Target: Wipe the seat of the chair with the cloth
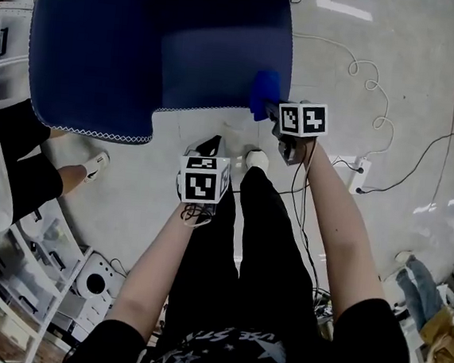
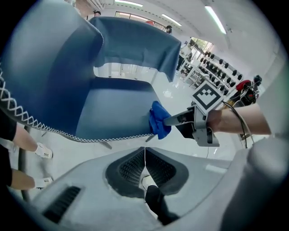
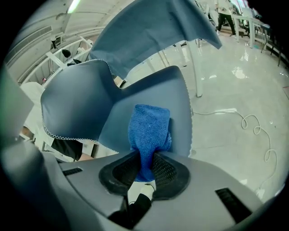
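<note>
**Condition.** The right gripper pinches the blue cloth between its jaws. The cloth bunches out ahead of the jaws as a thick folded wad. The left gripper has its jaws pressed together with nothing between them. It hangs low in front of the chair, apart from it.

**Position.** The cloth lies at the front right corner of the seat, at the edge. Whether it presses on the surface or only meets the rim cannot be told. Nearly all of the seat lies beyond the cloth, so the wiping appears to be at its start.

**Procedure, as judged from this position.**
1. Bring the wad fully onto the seat so that its broad face bears on the surface.
2. Tilt the right gripper down only so far that the hard jaw tips clear the seat.
3. Draw the cloth in straight, overlapping passes from the right side to the left, working toward the backrest.
4. Hold the pinch firm, as a loose wad may slip out under drag.
5. If the chair shifts, steady it at the front edge with the left gripper.
</note>
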`<state>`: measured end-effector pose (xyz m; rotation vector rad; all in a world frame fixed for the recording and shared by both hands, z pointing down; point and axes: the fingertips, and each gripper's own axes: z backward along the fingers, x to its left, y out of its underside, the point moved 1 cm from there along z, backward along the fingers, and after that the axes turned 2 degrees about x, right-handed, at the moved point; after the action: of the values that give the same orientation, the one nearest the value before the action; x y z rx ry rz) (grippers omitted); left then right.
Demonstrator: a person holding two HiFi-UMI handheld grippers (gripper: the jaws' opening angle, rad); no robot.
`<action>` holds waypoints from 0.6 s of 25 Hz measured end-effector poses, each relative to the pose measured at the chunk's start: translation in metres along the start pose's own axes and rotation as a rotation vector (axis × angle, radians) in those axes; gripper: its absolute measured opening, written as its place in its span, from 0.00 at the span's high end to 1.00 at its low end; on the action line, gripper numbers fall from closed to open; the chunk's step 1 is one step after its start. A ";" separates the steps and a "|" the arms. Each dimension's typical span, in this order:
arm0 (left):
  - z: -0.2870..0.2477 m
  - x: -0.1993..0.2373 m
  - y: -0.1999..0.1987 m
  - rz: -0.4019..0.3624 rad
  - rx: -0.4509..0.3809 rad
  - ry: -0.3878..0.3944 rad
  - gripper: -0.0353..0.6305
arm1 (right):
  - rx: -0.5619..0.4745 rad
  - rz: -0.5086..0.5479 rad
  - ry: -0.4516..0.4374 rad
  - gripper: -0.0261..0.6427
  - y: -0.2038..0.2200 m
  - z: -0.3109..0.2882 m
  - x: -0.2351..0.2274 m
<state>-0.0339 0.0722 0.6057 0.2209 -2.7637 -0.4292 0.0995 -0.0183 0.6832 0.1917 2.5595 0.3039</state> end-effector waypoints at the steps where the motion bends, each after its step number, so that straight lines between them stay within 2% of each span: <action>1: -0.002 -0.004 -0.001 -0.003 0.001 -0.002 0.91 | -0.002 -0.007 0.004 0.86 0.001 0.004 -0.007; 10: -0.004 -0.047 -0.005 -0.004 -0.021 -0.024 0.91 | 0.013 -0.015 0.038 0.86 0.019 0.042 -0.052; 15: 0.019 -0.070 -0.013 0.007 -0.067 -0.051 0.91 | 0.005 -0.016 0.007 0.86 0.029 0.072 -0.054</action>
<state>0.0258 0.0787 0.5632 0.1862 -2.7931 -0.5316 0.1858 0.0114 0.6583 0.1715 2.5681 0.2929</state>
